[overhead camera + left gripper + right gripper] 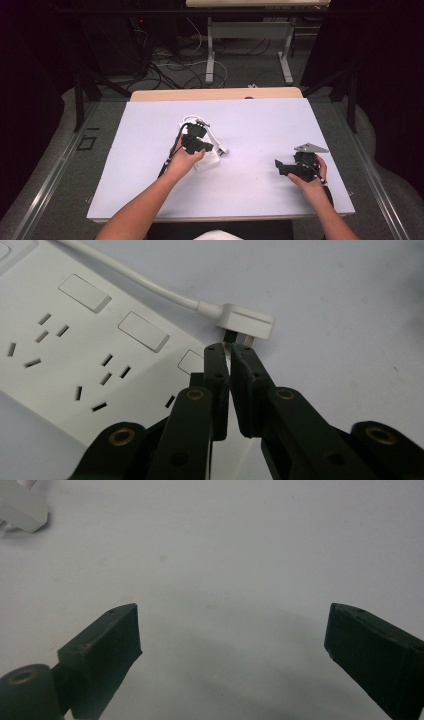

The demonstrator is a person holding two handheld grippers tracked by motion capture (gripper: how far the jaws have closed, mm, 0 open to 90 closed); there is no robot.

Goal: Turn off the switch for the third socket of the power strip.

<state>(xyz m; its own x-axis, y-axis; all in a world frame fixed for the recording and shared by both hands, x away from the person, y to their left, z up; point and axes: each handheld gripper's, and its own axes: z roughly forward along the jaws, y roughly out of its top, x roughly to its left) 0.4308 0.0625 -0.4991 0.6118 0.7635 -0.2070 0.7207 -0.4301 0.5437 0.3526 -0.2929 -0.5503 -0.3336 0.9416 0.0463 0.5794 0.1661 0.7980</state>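
Note:
A white power strip [75, 355] with several sockets and rocker switches lies flat on the table; in the high view the power strip [209, 163] lies partly under the person's left hand. Its white cable [150, 287] ends in a flat white plug [247, 322] lying on the table beside the strip, prongs toward my left gripper [230, 354]. That gripper is shut, its tips pinching a bright prong of the plug [223, 149]. My left gripper [209, 146] hovers over the strip. My right gripper [278, 165] stands open over bare table; nothing lies between its jaws [232, 625].
The white table sheet [260, 125] covers a wooden top. The cable loops behind the left hand [192, 119]. A white plastic corner [20, 510] lies far off at the top left of the right gripper view. Desk legs and floor cables stand beyond the table.

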